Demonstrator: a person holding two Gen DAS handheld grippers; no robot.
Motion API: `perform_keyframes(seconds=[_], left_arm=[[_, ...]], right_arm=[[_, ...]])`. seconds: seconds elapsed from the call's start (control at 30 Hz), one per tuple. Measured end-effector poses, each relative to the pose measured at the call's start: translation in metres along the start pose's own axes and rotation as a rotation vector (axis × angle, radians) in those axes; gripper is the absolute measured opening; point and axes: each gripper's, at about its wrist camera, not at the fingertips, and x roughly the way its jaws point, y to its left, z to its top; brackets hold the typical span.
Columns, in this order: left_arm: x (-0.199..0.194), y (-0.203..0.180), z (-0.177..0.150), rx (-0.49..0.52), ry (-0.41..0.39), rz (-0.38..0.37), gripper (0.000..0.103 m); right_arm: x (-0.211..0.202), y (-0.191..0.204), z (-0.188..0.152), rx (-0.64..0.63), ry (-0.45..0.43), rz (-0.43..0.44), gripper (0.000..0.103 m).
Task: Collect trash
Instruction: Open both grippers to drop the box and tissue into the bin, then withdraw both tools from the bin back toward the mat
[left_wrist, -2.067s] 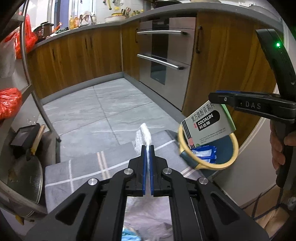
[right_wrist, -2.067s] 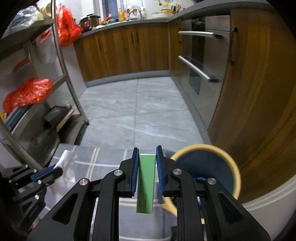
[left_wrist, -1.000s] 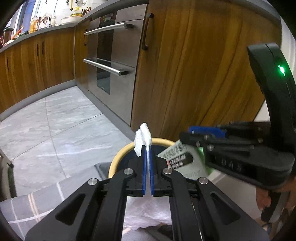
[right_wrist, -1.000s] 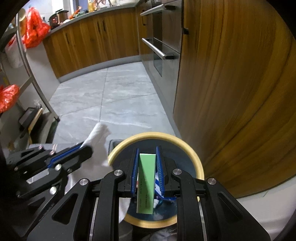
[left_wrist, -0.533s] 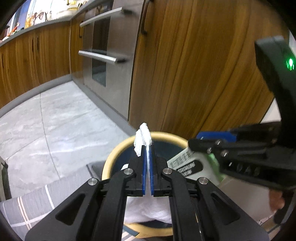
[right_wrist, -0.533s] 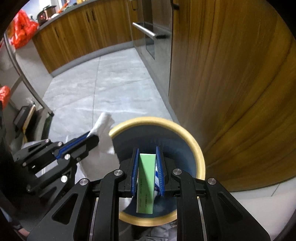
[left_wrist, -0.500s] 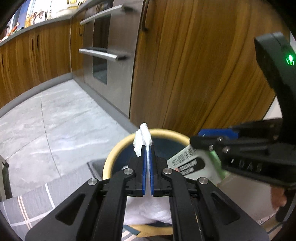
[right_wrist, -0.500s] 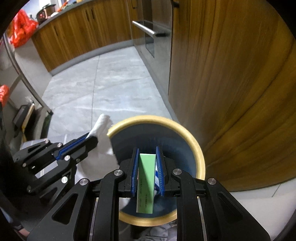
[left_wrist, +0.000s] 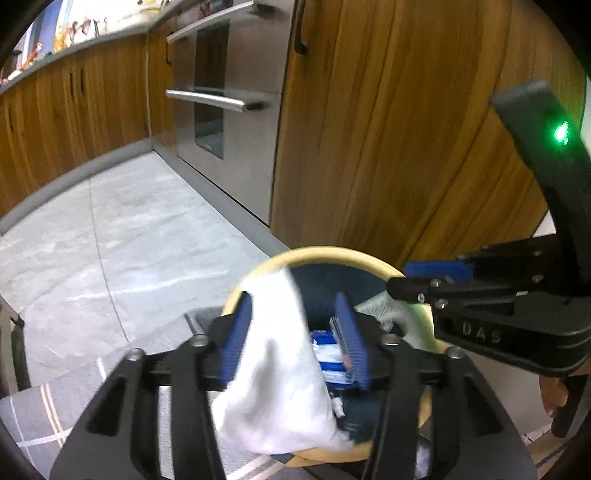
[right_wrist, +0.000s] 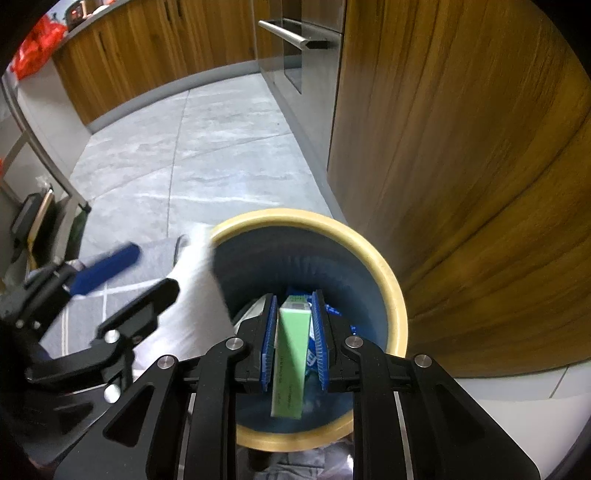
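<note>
A bin with a yellow rim (left_wrist: 332, 253) and a dark blue liner stands on the floor by the wooden cabinet. My left gripper (left_wrist: 293, 306) hangs over its near left edge with the jaws opening. A blurred white tissue wad (left_wrist: 273, 369) lies loose between them, leaning on the left pad. My right gripper (right_wrist: 293, 299) points down into the bin (right_wrist: 395, 295) and its jaws are opening too. A green box (right_wrist: 291, 350) stands between the pads, with a thin gap showing on its right side. Blue packaging (left_wrist: 328, 354) lies at the bottom of the bin.
A tall wooden cabinet (left_wrist: 388, 147) rises just behind the bin, with a steel oven (left_wrist: 221, 99) to its left. Grey floor tiles (left_wrist: 129, 240) stretch away to the left. A grey checked cloth (left_wrist: 55, 406) lies below my left gripper. A metal rack leg (right_wrist: 48, 155) stands far left.
The left jaws have sprung apart and the tissue, pinched before, now slumps loose between them. The right jaws have widened slightly around the green box. Both grippers sank toward the bin.
</note>
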Motion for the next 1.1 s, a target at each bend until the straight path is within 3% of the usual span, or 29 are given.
perform_keyframes(seconds=[0.33,0.63,0.73,1.03,1.1], left_arm=[[-0.013,0.010,-0.005,-0.023,0.025,0.018,0.052],[-0.053,0.018,-0.014,-0.009,0.041,0.075,0.053],[-0.074,0.022,-0.020,-0.014,0.048,0.102,0.055],[-0.132,0.033,-0.033,-0.060,0.043,0.165,0.070],[-0.149,0.035,-0.036,-0.073,0.029,0.186,0.080]], right_arm=[[-0.006,0.001,0.001,0.015,-0.024,0.016,0.036],[-0.033,0.014,-0.005,0.007,-0.091,0.049,0.049],[-0.047,0.017,-0.008,0.023,-0.127,0.075,0.064],[-0.088,0.038,-0.026,0.033,-0.230,0.128,0.094],[-0.095,0.048,-0.031,-0.004,-0.252,0.127,0.095]])
